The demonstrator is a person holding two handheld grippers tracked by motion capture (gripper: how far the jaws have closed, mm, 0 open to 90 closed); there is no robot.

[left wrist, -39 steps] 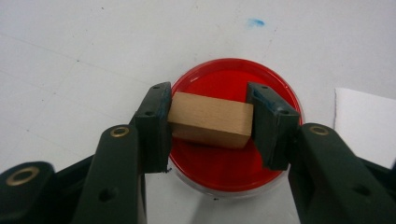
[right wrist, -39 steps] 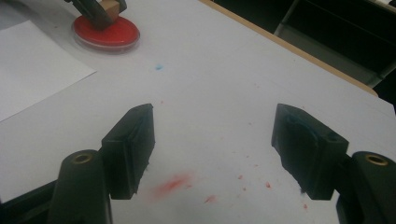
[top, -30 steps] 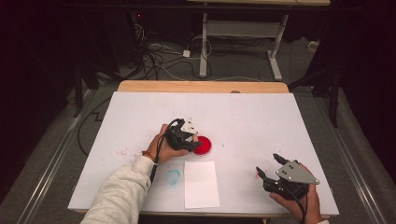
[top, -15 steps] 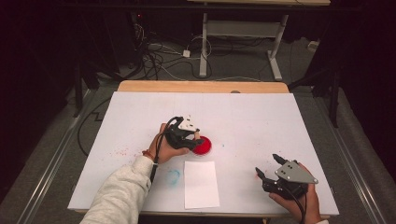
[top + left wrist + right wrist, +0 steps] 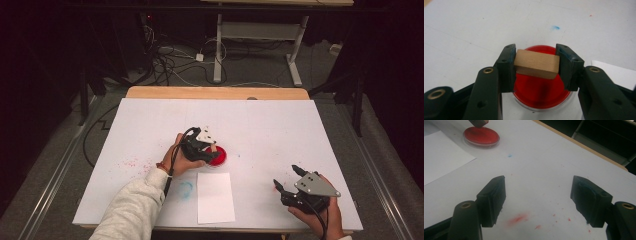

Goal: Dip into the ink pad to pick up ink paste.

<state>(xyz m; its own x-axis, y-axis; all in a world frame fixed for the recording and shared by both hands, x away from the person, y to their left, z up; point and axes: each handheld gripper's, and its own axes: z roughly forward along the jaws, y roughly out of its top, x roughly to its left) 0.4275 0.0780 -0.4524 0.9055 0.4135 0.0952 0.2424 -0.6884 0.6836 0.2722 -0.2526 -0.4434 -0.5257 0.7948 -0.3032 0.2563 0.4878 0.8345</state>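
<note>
A wooden block (image 5: pixel 537 63) is clamped between the jaws of my left gripper (image 5: pixel 536 65) and hangs just over a round red ink dish (image 5: pixel 541 91). From above, the left gripper (image 5: pixel 207 150) covers the left part of that red dish (image 5: pixel 219 157) near the table's middle. A white paper sheet (image 5: pixel 215 197) lies just in front of the dish. My right gripper (image 5: pixel 289 178) stands open at the front right, with nothing between its jaws. In the right gripper view the dish (image 5: pixel 482 135) lies far left and the block's lower end (image 5: pixel 479 123) hangs over it.
The white table cover (image 5: pixel 280 125) carries red specks (image 5: pixel 132 163) at the left and a blue ring smear (image 5: pixel 185 189) beside the paper. Red smudges (image 5: pixel 518 219) lie under the right gripper. A wooden table edge (image 5: pixel 220 92) runs along the back; cables lie on the floor beyond.
The left gripper with the block has shifted slightly over the red dish. The right gripper has barely moved.
</note>
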